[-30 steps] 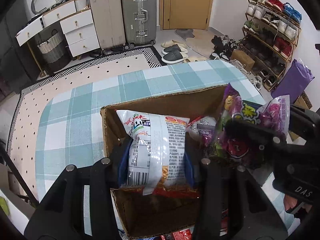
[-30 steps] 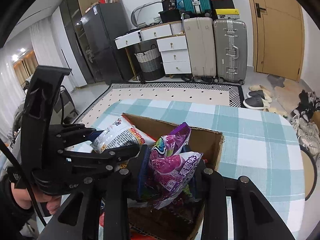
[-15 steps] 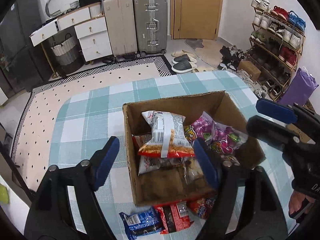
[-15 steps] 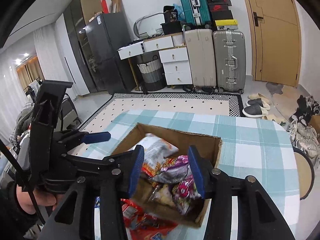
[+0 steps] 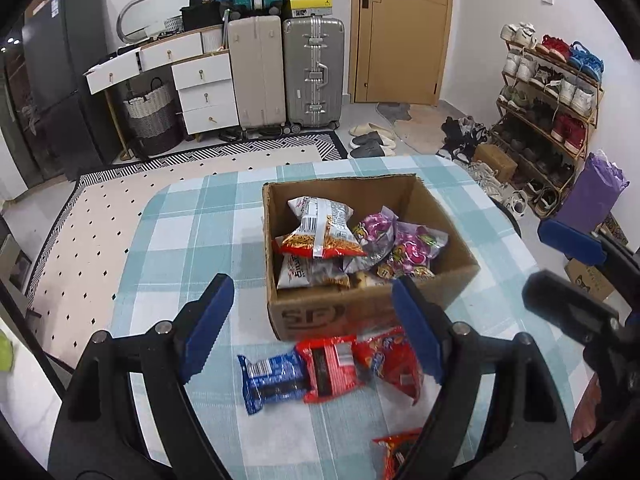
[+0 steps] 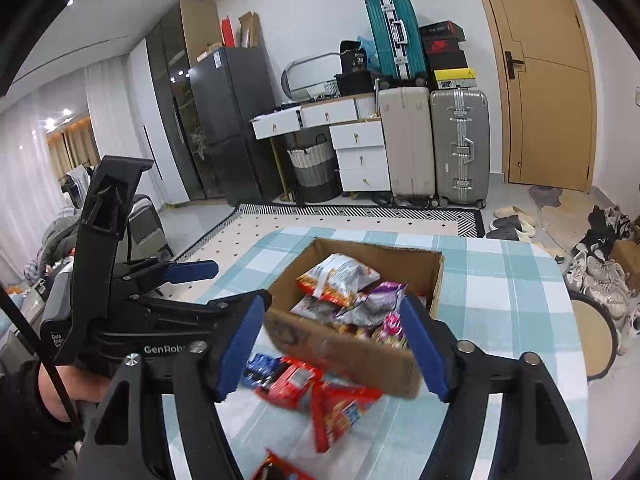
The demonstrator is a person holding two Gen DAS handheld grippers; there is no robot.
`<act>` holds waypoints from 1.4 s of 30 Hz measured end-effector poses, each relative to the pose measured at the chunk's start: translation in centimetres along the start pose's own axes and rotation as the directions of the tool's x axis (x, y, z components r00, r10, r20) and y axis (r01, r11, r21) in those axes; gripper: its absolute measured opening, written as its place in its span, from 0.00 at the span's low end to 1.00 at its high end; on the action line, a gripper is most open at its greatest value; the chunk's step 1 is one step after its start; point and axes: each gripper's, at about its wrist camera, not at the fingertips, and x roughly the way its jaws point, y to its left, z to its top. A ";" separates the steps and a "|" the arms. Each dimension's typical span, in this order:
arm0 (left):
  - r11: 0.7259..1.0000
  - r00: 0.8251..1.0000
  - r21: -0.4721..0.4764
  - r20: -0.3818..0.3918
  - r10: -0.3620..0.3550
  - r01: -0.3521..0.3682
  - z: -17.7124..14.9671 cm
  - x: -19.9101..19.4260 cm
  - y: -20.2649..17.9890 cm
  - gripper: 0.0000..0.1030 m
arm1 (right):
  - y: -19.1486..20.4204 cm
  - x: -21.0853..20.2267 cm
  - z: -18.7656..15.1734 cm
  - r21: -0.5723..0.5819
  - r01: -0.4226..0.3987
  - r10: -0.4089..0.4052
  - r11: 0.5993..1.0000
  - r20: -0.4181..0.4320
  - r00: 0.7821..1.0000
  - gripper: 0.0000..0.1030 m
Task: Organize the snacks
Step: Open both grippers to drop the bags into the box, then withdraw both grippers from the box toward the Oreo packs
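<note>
- You have a silver suitcase point(image 5: 313, 72) beside a beige suitcase point(image 5: 258, 72), near the wooden door point(image 5: 402, 32).
- A shoe rack point(image 5: 548, 92) lines your right wall.
- A woven basket point(image 5: 150, 114) sits under the white drawers point(image 5: 204, 88).

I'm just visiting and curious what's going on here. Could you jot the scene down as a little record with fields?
surface: table with a teal checked cloth
container: open cardboard box on the table
in the box: a red-and-white snack bag on top, purple snack bags beside it
left out: blue packet and red packets on the cloth in front of the box
left gripper: open, empty, jaws just opened
right gripper: open, empty, jaws just opened
</note>
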 end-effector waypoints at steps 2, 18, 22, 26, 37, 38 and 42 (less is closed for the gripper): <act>0.999 0.999 -0.012 0.037 0.033 -0.033 -1.0 -1.9 0.0 0.78 | 0.6 -1.7 -1.1 0.006 -0.001 0.001 1.000 0.035 0.999 0.71; 0.988 0.960 -0.116 0.249 0.130 -0.104 -9.2 -11.6 2.5 1.00 | 3.6 -8.1 -9.0 0.068 -0.046 0.038 0.997 0.117 0.992 0.78; 0.986 0.956 -0.129 0.262 0.132 -0.101 -12.0 -11.8 2.5 1.00 | 4.1 -8.1 -11.3 0.070 -0.060 0.053 0.996 0.103 0.993 0.87; 0.986 0.971 -0.141 0.209 0.113 -0.085 -14.0 -10.3 2.5 1.00 | 4.6 -7.8 -13.7 0.081 -0.061 0.054 0.995 0.077 0.996 0.93; 0.982 0.984 -0.175 0.152 0.097 -0.070 -18.0 -6.2 4.0 1.00 | 4.5 -3.7 -16.9 0.133 -0.065 0.077 0.989 -0.088 0.993 0.98; 0.982 0.985 -0.177 0.146 0.095 -0.069 -18.1 -5.9 4.1 1.00 | 4.5 -3.2 -17.0 0.133 -0.058 0.072 0.989 -0.102 0.992 0.98; 0.979 0.988 -0.196 0.128 0.085 -0.059 -18.8 -4.9 4.7 1.00 | 4.2 -0.7 -17.7 0.151 -0.033 0.059 0.988 -0.173 0.983 0.98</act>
